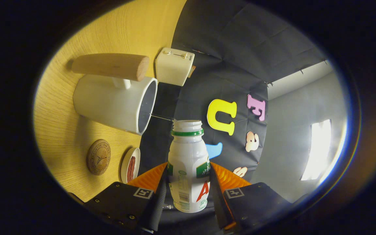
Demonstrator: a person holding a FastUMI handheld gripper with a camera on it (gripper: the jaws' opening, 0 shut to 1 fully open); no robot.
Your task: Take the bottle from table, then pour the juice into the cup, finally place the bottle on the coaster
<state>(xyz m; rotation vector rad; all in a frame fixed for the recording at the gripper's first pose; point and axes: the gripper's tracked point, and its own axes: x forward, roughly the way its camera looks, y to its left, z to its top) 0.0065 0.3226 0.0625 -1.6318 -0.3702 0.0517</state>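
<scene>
A small white bottle [188, 169] with a green neck ring and no cap sits between my orange fingers [225, 176], which press on both its sides; my gripper [189, 174] is shut on it. The view is rolled well over, so the bottle lies tipped relative to the wooden table [64, 130]. Its open mouth is close beside the rim of a white cup [109, 104] with a wooden handle [109, 65], and level with the cup's opening. I cannot tell whether liquid is flowing. A round cork coaster [99, 157] lies on the table near the cup's base.
A small white dish [131, 164] holding something reddish-brown rests beside the coaster, close to my finger. A cream box-shaped appliance [174, 66] stands past the cup's rim by the booth wall. A grey room wall with a bright window [318, 150] lies beyond.
</scene>
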